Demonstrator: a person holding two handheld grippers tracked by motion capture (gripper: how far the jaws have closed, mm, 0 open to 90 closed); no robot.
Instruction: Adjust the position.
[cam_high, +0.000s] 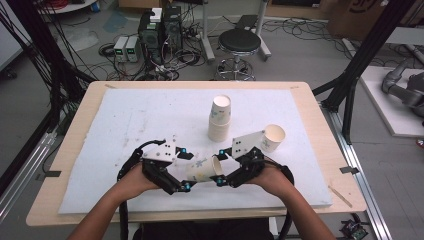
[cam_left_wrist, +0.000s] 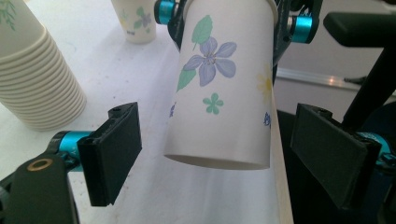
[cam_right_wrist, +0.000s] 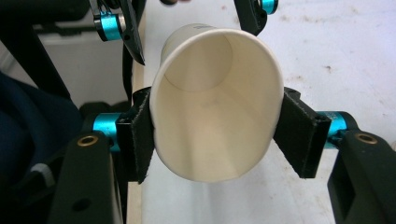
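A flowered paper cup (cam_high: 202, 170) lies level between my two grippers, just above the white mat (cam_high: 150, 115) near the table's front edge. My right gripper (cam_high: 220, 168) is shut on its rim end. In the right gripper view both pads (cam_right_wrist: 137, 140) press the cup (cam_right_wrist: 215, 107) and squash its mouth into an oval. My left gripper (cam_high: 186, 170) stands open around the cup's bottom end. In the left gripper view the cup (cam_left_wrist: 224, 93) hangs between the two pads (cam_left_wrist: 112, 154) with a clear gap on each side.
A tall stack of paper cups (cam_high: 220, 120) stands upright behind the grippers at mid-mat. A single cup (cam_high: 274, 137) lies on its side to the right. The wooden table (cam_high: 320, 150) borders the mat. A stool (cam_high: 239, 42) and cabled equipment stand on the floor beyond.
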